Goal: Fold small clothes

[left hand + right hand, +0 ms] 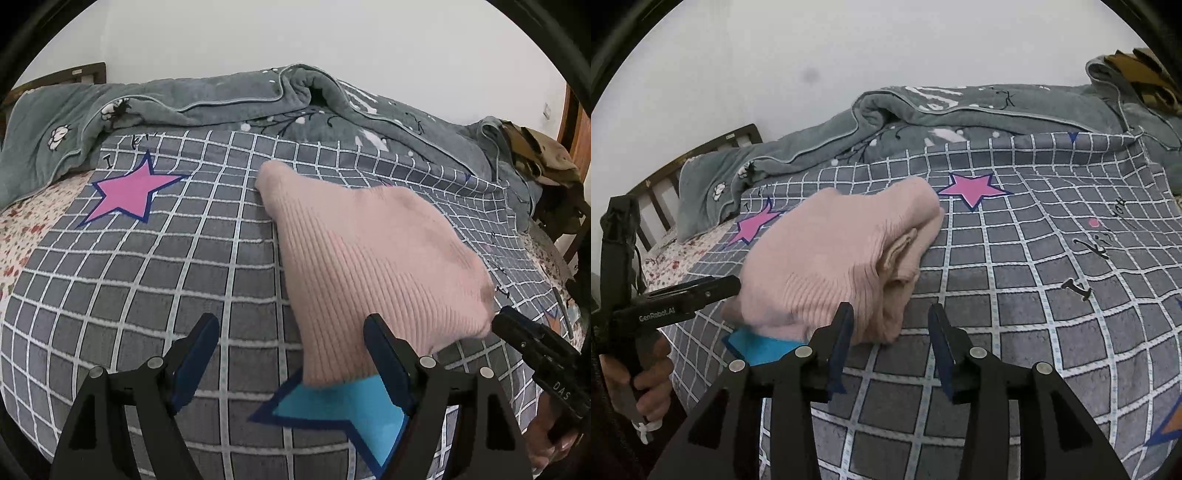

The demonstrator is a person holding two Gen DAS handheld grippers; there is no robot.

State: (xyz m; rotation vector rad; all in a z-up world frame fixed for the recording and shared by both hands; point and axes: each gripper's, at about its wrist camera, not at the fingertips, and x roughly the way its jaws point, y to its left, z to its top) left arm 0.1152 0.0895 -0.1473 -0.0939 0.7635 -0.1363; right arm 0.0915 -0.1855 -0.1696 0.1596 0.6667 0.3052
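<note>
The pink ribbed garment lies folded into a compact bundle on the grey grid-patterned bedcover, its near edge overlapping a blue star print; the overlap hides the upper part of that star in both views. In the right wrist view the garment shows stacked layers along its right edge, but how many folds lie inside cannot be made out. The left gripper stands wide open just before the bundle; its right finger is at the garment's near edge, and whether it touches the knit cannot be determined; nothing is clamped. The right gripper is partly open, its pads apart with only bedcover visible between them; its left finger overlaps the garment's near corner in the picture, contact uncertain. In the right wrist view a hand grips the left tool's handle at the frame's left edge, partly cut off. A grey-green blanket lies rumpled along the far side of the bed, against a white wall. A brown-patterned item at far right is cropped and unidentifiable.
</note>
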